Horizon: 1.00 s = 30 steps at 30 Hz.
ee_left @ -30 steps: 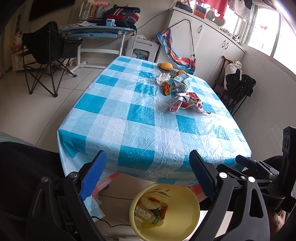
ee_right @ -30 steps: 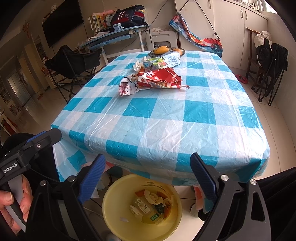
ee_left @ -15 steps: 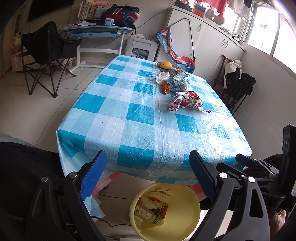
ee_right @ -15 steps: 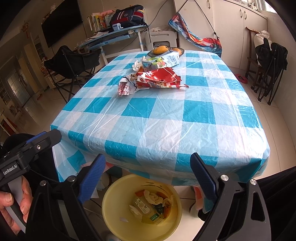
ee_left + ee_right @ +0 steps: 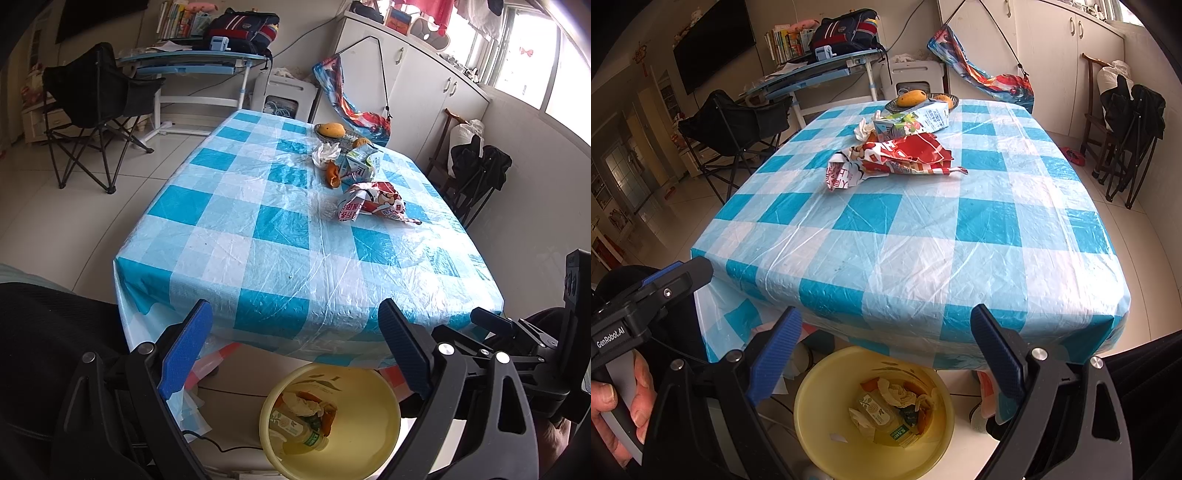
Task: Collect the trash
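Yellow plastic bin (image 5: 873,410) below counter edge (image 5: 923,295) already holds scraps; both grippers, left (image 5: 295,354) and right (image 5: 886,354), spread and empty above it, next reach likely the crumpled red-white wrapper (image 5: 894,158) mid-counter.

A: Left gripper (image 5: 293,352): black plastic frame, silver screws, blue ribbed pads (image 5: 184,349).
B: Right gripper (image 5: 886,356) the same?
A: Yes. White "GenRobot.AI" lettering on the left one's black body; the hand (image 5: 617,410) grips a grey handle.

One bin (image 5: 820,424), one carton (image 5: 916,120), one red wrapper (image 5: 908,155), one tissue (image 5: 325,153).
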{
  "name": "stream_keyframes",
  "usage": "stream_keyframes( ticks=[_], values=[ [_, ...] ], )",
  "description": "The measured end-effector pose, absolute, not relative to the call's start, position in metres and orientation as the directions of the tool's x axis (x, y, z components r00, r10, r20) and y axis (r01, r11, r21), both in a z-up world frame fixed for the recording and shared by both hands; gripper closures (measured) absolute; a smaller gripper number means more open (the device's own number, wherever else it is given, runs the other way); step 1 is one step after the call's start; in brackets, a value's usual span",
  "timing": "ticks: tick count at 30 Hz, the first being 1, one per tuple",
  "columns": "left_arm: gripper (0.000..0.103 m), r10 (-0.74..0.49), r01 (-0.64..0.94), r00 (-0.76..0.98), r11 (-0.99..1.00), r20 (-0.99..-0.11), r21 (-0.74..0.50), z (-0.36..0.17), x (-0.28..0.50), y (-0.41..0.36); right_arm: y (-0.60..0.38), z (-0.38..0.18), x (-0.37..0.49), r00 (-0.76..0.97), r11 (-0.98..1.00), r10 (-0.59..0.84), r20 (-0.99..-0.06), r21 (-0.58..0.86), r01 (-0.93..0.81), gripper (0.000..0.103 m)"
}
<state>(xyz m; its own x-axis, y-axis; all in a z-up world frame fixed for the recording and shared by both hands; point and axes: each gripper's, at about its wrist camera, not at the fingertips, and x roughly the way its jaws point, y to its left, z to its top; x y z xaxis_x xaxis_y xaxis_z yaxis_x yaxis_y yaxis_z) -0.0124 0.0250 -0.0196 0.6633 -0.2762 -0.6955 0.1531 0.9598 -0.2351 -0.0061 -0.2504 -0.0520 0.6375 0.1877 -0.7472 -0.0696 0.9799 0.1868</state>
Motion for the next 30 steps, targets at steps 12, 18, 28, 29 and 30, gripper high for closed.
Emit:
stream_keyframes(
  ticks=[12,18,28,29,30],
  values=[
    [0.015,-0.276,0.152,0.664,0.96,-0.695,-0.236,-0.0197,-0.0121,0.0254,-0.2495,-0.0515,-0.0059,0.637,0.98,0.187,-0.748,0.186,-0.07,0.014],
    [0.015,-0.276,0.152,0.664,0.96,-0.695,-0.236,-0.0196,-0.0122,0.0254,-0.2495,-0.0513,-0.0059,0.637,0.98,0.186,-0.748,0.186,-0.068,0.014],
    [0.015,-0.279,0.156,0.657,0.959,-0.7,-0.235,-0.022,-0.0124,0.0242,-0.2495,-0.0548,-0.0069,0.635,0.981,0.185,-0.75,0.184,-0.068,0.014],
    [0.015,-0.278,0.154,0.658,0.959,-0.699,-0.237,-0.0221,-0.0122,0.0246,-0.2495,-0.0548,-0.0068,0.635,0.981,0.184,-0.75,0.183,-0.068,0.014],
    [0.015,-0.279,0.152,0.66,0.959,-0.698,-0.239,-0.022,-0.0123,0.0252,-0.2499,-0.0551,-0.007,0.635,0.981,0.184,-0.75,0.183,-0.068,0.014]
  ],
)
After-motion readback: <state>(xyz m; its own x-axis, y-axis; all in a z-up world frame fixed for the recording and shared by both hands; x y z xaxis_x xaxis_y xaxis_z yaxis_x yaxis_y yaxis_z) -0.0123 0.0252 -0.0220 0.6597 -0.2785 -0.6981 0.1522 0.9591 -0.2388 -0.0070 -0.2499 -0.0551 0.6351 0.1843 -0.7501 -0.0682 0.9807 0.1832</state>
